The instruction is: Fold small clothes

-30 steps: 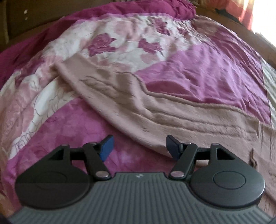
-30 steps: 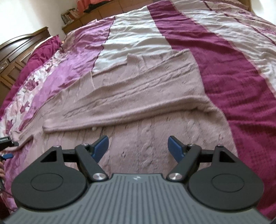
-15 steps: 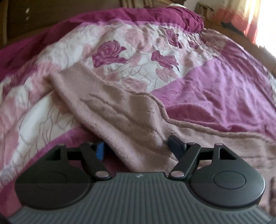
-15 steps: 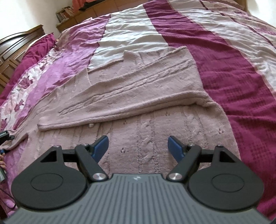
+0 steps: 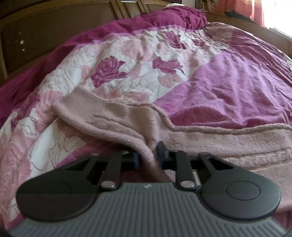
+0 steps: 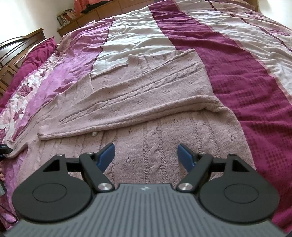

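Since the earlier frames the left gripper has closed: its jaws, wide apart one second ago, now pinch a fold of the pink knitted sweater between the blue pads. The right gripper has hardly moved; its jaws stay wide and hold nothing, hovering above the near part of the sweater.

Only the right wrist view shows the whole garment: it lies spread on the bed, with one sleeve folded across the body from far right to near left, and a small white button just beside the sleeve edge. At the left border of this view a dark part, probably the left gripper, touches the sweater's corner, but it is too small to be sure. The left wrist view shows only the pinched end, raised a little from the cover.

Under the sweater is a bedspread in magenta, lilac and white stripes, with a rose pattern near the wooden headboard. A low wooden shelf with books stands at the far wall. Each gripper body carries a small white logo; I cannot read it.
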`<state>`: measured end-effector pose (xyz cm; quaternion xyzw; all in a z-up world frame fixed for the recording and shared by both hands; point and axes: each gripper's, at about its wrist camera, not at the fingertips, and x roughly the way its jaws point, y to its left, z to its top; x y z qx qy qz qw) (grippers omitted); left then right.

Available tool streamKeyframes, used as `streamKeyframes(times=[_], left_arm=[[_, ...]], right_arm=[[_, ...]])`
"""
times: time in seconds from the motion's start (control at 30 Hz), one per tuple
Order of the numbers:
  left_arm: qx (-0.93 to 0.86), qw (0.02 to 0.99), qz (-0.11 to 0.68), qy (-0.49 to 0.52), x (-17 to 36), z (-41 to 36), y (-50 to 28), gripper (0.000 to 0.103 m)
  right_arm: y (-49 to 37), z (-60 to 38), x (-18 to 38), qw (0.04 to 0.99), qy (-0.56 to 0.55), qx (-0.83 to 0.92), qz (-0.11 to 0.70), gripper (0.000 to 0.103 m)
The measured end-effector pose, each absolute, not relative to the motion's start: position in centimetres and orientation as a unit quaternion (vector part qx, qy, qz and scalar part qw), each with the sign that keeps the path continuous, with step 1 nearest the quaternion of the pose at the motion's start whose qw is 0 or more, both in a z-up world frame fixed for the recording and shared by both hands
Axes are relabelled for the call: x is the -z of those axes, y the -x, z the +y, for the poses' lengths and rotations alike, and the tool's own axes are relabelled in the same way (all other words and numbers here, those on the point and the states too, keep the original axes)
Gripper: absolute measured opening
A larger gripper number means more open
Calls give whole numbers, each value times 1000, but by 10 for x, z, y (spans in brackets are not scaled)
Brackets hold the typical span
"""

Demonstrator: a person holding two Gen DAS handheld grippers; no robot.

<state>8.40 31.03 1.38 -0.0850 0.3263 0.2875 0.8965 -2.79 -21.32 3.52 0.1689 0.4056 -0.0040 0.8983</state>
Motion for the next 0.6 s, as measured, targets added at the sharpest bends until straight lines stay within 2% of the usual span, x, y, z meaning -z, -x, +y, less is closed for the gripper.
streamKeyframes(times=[0.13, 0.6], left_arm=[[-281, 904, 308, 89, -26, 306, -77, 14], [-191, 957, 193, 103, -113, 246, -44, 14]], right_arm=[[29, -216, -37, 900, -176, 2, 399, 81], [35, -222, -44, 905, -195, -6, 378, 81]])
